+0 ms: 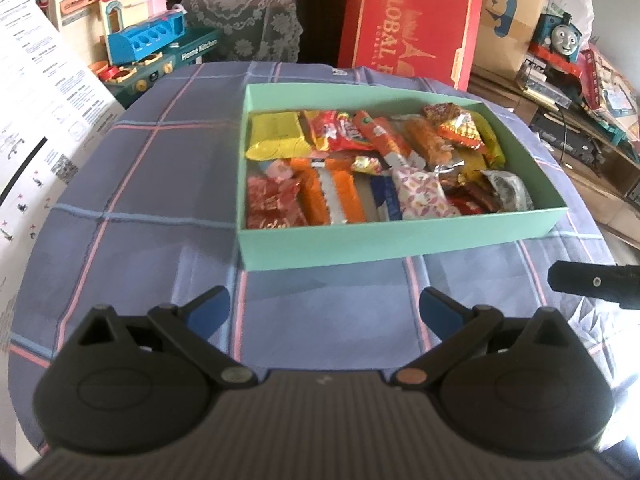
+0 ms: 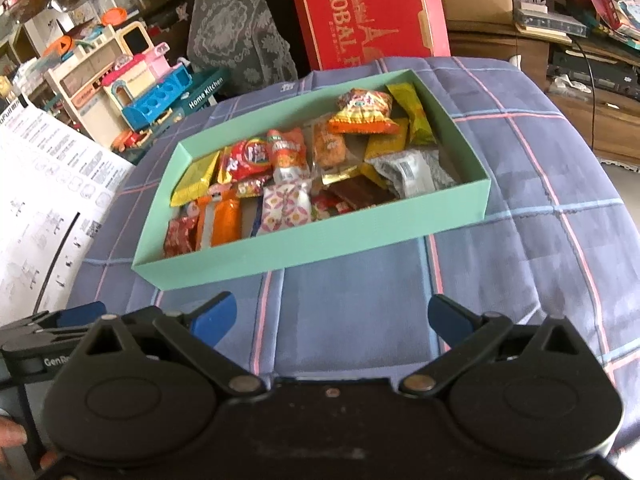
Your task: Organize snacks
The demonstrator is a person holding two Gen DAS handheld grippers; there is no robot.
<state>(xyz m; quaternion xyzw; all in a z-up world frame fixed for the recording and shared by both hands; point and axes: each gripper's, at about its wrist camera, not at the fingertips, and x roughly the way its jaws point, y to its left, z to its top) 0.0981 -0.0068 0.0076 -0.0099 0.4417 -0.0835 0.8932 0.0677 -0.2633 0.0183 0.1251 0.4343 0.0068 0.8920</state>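
We see a shallow green box [image 1: 400, 236] resting on a checked blue cloth [image 1: 140, 208], filled edge to edge with wrapped snacks [image 1: 360, 168]. No snack lies on the cloth outside the box in either view, so we judge the sorting to be at or near its end.

The left gripper [image 1: 325, 308] hovers over the cloth just short of the box's near wall, its blue-padded fingers [image 1: 208, 308] spread wide and holding nothing. The right gripper [image 2: 332, 316] hovers likewise, its fingers [image 2: 216, 316] spread and empty. In the right view the left gripper appears at the lower left edge, beside the right one.

Inside the box, a yellow packet [image 2: 196, 178] lies at the far left corner, orange bars [image 2: 224, 220] at the near left, a white flowered pouch [image 2: 286, 206] near the middle, and a silver packet [image 2: 412, 172] towards the right.

If any tidying remains, we suggest approaching from above, closing the fingers across a wrapper's narrow width, and lifting gently so that neighbouring packets are not dragged along. The thin walls of the box look easy to nudge; we would keep the fingers inside them.

A red carton [image 2: 368, 12] and toys [image 2: 140, 80] stand behind the table.
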